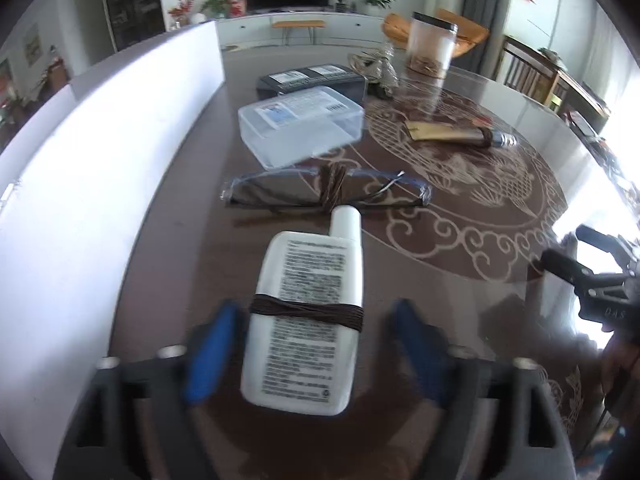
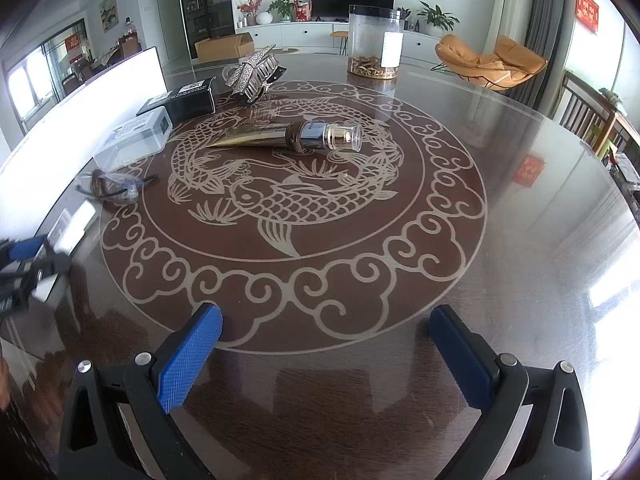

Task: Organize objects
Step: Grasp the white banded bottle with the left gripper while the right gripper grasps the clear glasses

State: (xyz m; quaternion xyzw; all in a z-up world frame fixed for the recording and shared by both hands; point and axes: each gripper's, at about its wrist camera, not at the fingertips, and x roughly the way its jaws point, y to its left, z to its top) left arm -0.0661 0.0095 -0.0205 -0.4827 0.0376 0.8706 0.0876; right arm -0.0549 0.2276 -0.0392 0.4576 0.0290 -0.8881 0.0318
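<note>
A white bottle (image 1: 304, 320) with printed text and a brown cord wound round its middle lies on the dark table between the blue fingers of my left gripper (image 1: 316, 308). The jaws stand open: the left pad is close beside the bottle and the right pad is clearly apart from it. My right gripper (image 2: 326, 314) hovers open over the table's patterned ring with nothing between its fingers. The right wrist view shows the left gripper (image 2: 28, 264) and the bottle (image 2: 72, 232) at the far left edge.
Beyond the bottle lie bagged glasses (image 1: 326, 190) tied with cord, a clear plastic box (image 1: 300, 128) and a black box (image 1: 312, 80). A gold tube (image 2: 288, 140), a silver ornament (image 2: 252, 74) and a clear jar (image 2: 374, 44) sit farther out. A white board (image 1: 80, 180) borders the left side.
</note>
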